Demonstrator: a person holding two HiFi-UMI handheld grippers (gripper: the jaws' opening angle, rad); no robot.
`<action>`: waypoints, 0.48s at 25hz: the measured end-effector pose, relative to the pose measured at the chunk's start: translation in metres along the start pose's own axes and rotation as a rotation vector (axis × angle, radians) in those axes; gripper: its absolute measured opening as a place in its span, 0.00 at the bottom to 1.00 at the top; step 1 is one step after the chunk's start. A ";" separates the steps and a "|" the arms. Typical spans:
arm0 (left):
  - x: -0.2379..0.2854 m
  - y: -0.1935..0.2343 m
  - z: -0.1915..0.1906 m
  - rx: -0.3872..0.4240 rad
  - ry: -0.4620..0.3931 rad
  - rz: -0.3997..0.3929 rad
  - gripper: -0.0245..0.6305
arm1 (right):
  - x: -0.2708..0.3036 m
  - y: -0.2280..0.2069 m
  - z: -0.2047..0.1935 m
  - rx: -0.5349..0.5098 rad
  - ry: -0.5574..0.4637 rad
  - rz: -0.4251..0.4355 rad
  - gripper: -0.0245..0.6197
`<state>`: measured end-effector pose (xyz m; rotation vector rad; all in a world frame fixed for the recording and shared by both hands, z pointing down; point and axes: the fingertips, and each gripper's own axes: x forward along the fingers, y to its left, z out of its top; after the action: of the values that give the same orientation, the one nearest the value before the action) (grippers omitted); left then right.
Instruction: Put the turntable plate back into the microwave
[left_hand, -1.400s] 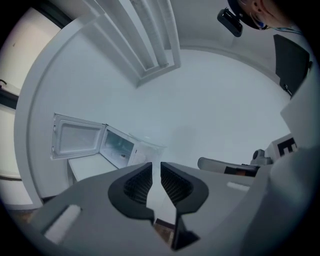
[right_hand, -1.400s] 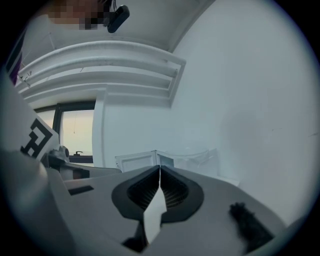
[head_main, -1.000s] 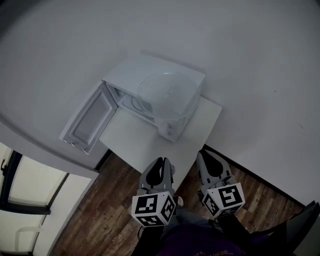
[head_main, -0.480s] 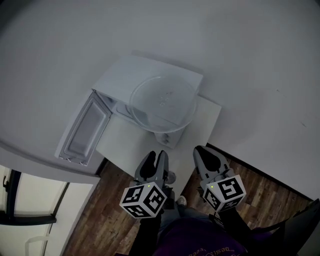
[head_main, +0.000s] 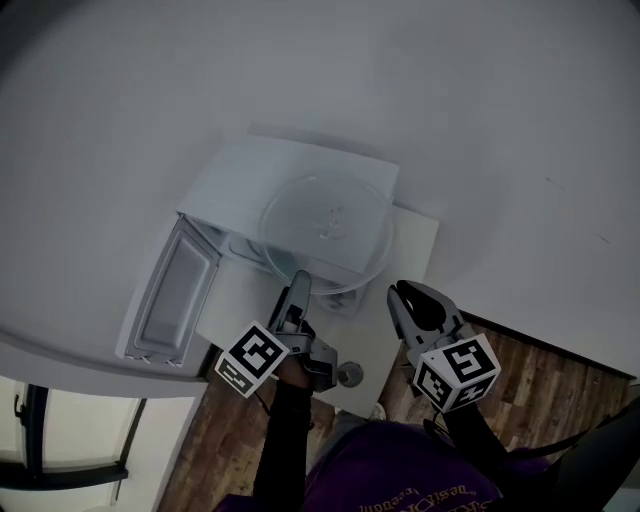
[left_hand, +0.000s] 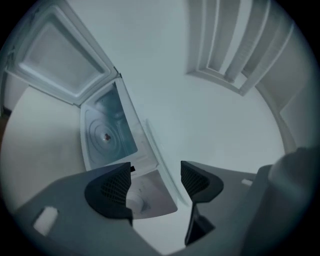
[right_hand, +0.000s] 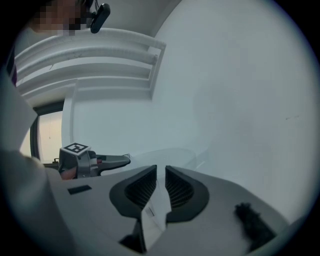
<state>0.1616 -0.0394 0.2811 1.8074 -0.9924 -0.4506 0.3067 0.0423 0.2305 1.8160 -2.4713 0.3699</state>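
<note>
Left tool (head_main: 299, 283) nearer, opening, empty; one plate (head_main: 330, 215)

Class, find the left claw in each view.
Head view: left claw, bottom centre, below the plate.
Left gripper view: claw bottom centre, opening, nothing in it.
Right gripper view: claw left of centre.
Shared landmark: the plate, by its tip in head and right gripper views.

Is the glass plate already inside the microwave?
No, the plate lies on top of the microwave, outside its open cavity.
</note>
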 end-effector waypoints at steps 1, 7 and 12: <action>0.004 -0.001 0.002 -0.033 0.014 -0.030 0.50 | 0.002 -0.001 0.000 -0.002 -0.001 -0.007 0.11; 0.025 -0.007 0.004 -0.083 0.068 -0.091 0.48 | 0.004 -0.006 0.005 -0.001 -0.023 -0.047 0.11; 0.033 -0.007 0.003 -0.135 0.075 -0.110 0.41 | 0.006 -0.006 0.005 0.008 -0.032 -0.053 0.11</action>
<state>0.1823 -0.0655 0.2780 1.7495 -0.7949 -0.5021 0.3107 0.0337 0.2280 1.9014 -2.4393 0.3506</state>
